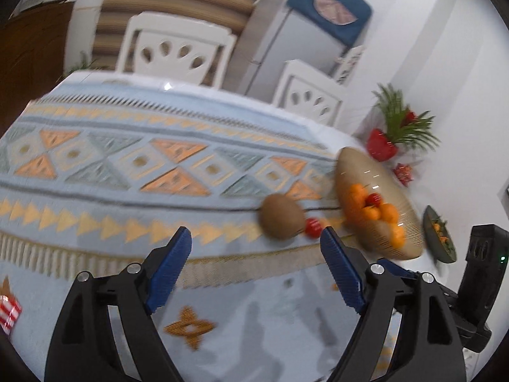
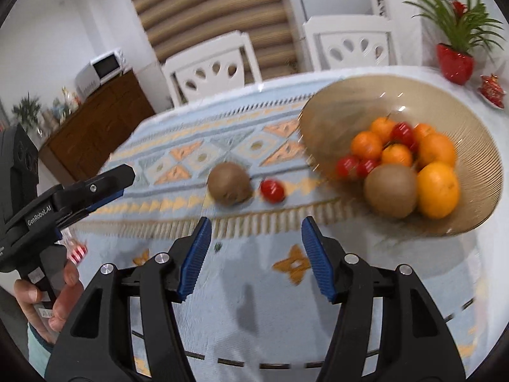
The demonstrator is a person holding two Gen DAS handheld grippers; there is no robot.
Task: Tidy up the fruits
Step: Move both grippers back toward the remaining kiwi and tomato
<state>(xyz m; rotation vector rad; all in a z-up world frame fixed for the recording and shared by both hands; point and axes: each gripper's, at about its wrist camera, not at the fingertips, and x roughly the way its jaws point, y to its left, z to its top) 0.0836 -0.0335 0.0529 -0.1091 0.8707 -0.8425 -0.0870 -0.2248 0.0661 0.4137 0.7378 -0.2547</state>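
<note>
Both wide open & empty: left hand-held gripper (image 1: pixel 256 243), right hand-held gripper (image 2: pixel 256 234), above tablecloth (image 2: pixel 222 273).

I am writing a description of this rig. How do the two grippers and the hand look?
Both the left gripper and the right gripper have black plastic arms with silver screws and blue ribbed fingers. White "GenRobot.AI" lettering marks the left one's side. A bare hand with a light teal cuff grips its black handle.

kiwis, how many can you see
2: one kiwi on the table runner beside a loose cherry tomato, one kiwi in the bowl against the oranges. More may be hidden underneath.
</note>
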